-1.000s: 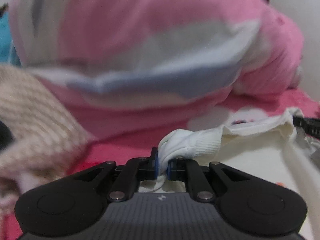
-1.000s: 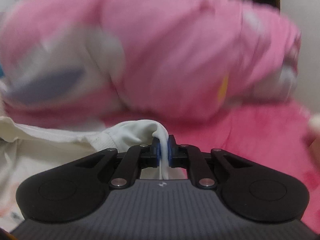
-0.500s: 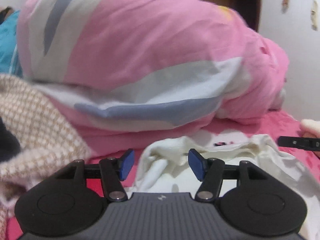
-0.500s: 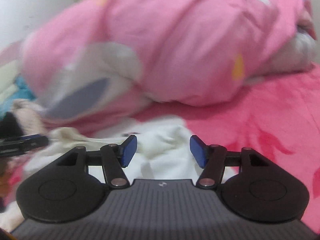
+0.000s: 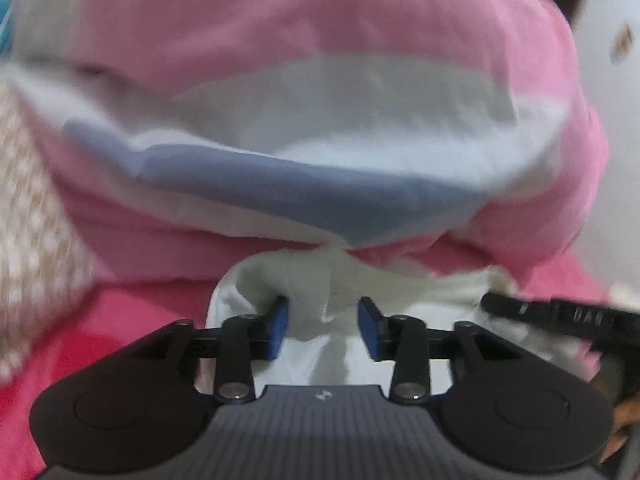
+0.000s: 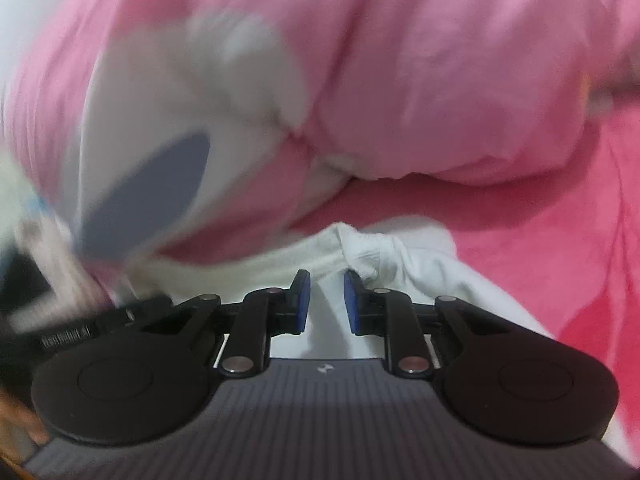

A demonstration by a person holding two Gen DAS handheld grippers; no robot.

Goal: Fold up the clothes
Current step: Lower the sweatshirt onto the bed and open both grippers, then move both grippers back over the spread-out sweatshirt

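A white garment (image 5: 304, 276) lies on the pink bed sheet, bunched at its far edge. My left gripper (image 5: 323, 326) is open, its blue pads on either side of a raised fold of the cloth. My right gripper (image 6: 325, 300) is partly open over the same garment (image 6: 380, 256), with flat white cloth between its pads and a bunched fold just beyond the right pad. Part of the right gripper shows in the left wrist view (image 5: 560, 314), and part of the left gripper shows in the right wrist view (image 6: 92, 326).
A big pink, white and blue duvet (image 5: 312, 120) is heaped right behind the garment and fills the right wrist view (image 6: 360, 80) too. A beige checked cloth (image 5: 28, 216) lies at the left. The pink sheet (image 6: 540, 240) extends to the right.
One second ago both grippers were shut on the white garment. They let go and opened wide, and now both have moved in low over the cloth with the jaws narrower.
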